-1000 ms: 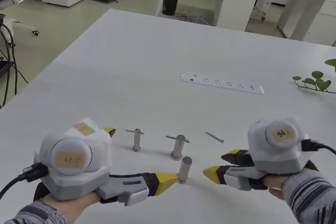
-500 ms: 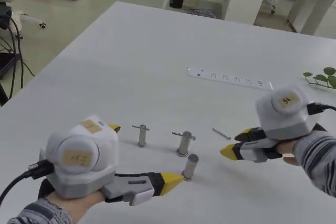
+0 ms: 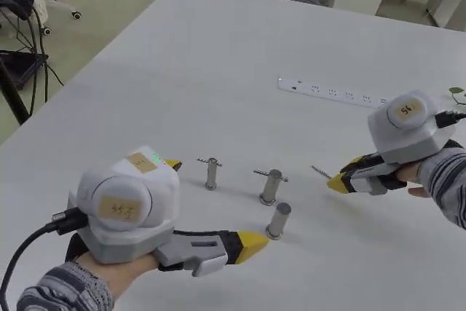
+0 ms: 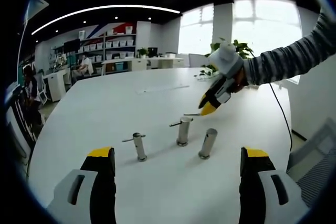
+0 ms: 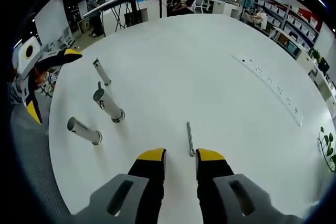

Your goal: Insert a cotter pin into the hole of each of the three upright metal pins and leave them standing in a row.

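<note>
Desk, white — three upright metal pins standing on it.
Far-left pin: a cotter pin crosses its head.
Middle pin: a second cotter pin crosses its head.
Nearest pin: unfitted.
Loose cotter pin: flat on the desk, right of the middle pin, near end at the tips of the right gripper.
Right fingers are narrowly parted, nothing clamped.
Left gripper — fingers spread wide, empty, all three pins ahead.
Power strip: well beyond.
</note>
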The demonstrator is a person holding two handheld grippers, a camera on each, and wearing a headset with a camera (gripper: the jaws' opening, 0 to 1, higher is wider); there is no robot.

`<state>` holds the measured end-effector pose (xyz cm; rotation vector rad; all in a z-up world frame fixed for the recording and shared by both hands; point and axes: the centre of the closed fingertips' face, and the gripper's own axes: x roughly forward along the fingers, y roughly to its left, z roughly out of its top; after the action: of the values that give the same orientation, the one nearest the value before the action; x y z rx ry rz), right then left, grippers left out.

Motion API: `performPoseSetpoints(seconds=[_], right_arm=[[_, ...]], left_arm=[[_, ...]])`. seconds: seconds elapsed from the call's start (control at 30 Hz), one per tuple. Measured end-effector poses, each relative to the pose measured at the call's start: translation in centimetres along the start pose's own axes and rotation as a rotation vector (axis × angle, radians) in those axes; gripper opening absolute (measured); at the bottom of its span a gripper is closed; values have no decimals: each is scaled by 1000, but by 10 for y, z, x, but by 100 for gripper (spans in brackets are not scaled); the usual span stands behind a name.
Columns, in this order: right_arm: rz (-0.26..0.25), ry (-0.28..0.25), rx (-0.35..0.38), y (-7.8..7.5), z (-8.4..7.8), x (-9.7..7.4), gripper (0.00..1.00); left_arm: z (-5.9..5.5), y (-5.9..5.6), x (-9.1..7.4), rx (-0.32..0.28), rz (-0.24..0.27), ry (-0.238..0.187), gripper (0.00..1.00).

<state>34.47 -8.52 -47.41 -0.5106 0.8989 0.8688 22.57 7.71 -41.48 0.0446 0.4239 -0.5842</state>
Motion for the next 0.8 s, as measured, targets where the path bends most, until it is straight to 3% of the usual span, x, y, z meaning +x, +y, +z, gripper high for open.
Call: performPoseSetpoints(seconds=[0.3,0.57,0.7,0.77,0.8], right_arm=[[11,34,9,-11,-2,17,12],[6,56,1,-13,-5,19,7],[12,67,-54,-11,-6,19,2],[-3,84,-143,-12,-7,18,0],[-4,83,-147,-11,-7,19,0]], left_arm=[[-3,1,1,-7,-2,9,98],[-4,0,1,-13,-5,10,97],[-5,-1,1,-9,-10,17,96],[-6,-2,1,-8,-14,20,96],[-6,-2,1,-6,-16,20,95]])
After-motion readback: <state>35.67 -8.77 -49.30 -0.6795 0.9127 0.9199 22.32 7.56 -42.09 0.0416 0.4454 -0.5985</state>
